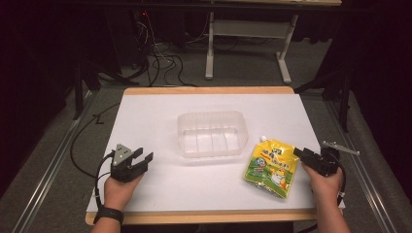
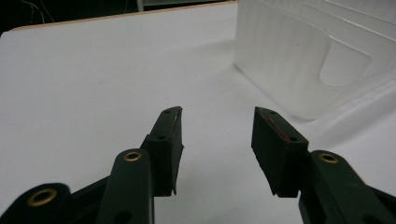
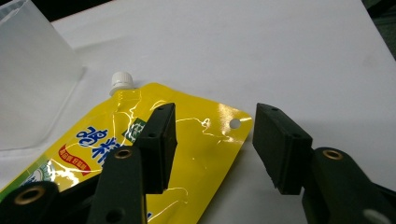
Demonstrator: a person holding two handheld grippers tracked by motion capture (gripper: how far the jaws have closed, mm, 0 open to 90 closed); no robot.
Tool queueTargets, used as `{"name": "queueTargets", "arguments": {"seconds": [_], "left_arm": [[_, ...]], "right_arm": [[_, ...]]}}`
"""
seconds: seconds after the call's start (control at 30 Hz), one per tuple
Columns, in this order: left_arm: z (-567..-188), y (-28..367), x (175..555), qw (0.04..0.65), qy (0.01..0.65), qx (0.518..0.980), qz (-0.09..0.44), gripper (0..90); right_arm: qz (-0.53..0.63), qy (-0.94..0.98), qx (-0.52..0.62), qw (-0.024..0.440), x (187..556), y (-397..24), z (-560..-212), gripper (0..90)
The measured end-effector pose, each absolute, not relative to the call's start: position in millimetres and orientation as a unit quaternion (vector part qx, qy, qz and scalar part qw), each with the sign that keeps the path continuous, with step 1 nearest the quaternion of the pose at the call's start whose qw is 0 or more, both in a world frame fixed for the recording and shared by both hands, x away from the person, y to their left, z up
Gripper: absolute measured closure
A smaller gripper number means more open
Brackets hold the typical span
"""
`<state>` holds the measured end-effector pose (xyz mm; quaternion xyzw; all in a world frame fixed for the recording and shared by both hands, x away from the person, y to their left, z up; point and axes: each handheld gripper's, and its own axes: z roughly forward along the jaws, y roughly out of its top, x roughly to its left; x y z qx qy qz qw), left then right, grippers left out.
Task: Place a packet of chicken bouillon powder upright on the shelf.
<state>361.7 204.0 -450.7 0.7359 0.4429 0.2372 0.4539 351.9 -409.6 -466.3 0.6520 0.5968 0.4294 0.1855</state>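
In the high view a clear plastic tub (image 1: 210, 134) sits at the middle of the white table (image 1: 155, 116), a yellow pouch (image 1: 272, 166) lies flat at lower right just beside the right claw (image 1: 300, 154), and the left claw (image 1: 144, 156) rests at lower left, well apart from both. In the left gripper view the left claw (image 2: 217, 128) stands wide open and empty over bare table, the tub (image 2: 299, 56) at upper right. In the right gripper view the right claw (image 3: 212, 128) is wide open, holding nothing, with the pouch (image 3: 196, 140) and its white cap (image 3: 122, 81) lying under its left jaw and between the jaws.

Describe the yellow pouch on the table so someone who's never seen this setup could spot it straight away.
On the white table, find the clear plastic tub near the middle. Just beside its right near corner lies a flat, glossy yellow spouted pouch with blue lettering and a white screw cap. It is the only brightly coloured thing there, next to the open right gripper.
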Motion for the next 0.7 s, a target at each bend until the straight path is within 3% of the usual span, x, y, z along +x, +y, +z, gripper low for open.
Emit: {"name": "queueTargets", "arguments": {"seconds": [0.7], "left_arm": [[-453,199,361,0.44,0.431,0.75,0.239,53.2]], "right_arm": [[0.457,0.563,0.678,0.116,361,-417,-478,42.2]]}}
